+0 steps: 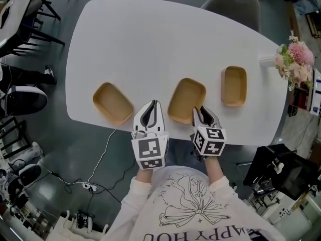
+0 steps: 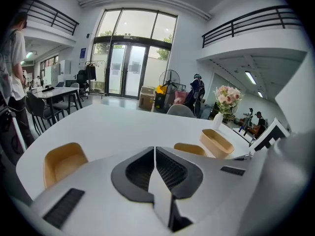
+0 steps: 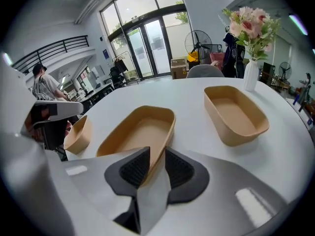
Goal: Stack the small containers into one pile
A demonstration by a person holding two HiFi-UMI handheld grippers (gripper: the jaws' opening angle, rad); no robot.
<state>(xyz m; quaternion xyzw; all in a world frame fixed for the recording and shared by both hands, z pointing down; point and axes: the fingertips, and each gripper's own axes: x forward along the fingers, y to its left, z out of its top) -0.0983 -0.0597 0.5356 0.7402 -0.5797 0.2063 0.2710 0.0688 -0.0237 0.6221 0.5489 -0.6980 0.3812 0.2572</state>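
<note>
Three tan oval containers stand apart on the white table [image 1: 150, 44]: a left one [image 1: 113, 103], a middle one [image 1: 186, 100] and a right one [image 1: 234, 86]. My right gripper [image 1: 199, 110] is at the middle container's near end. In the right gripper view its jaws [image 3: 156, 154] straddle that container's [image 3: 140, 132] near wall, one pad inside and one outside, and they look open around it. The right container [image 3: 236, 113] lies beyond. My left gripper [image 1: 152, 104] hovers at the table's near edge between the left and middle containers, shut on nothing [image 2: 155, 151].
A white vase of pink flowers [image 1: 296, 59] stands at the table's right end, near the right container. A grey chair [image 1: 233, 4] is at the far side. Black chairs [image 1: 45, 4] and floor cables [image 1: 90, 185] lie off to the left.
</note>
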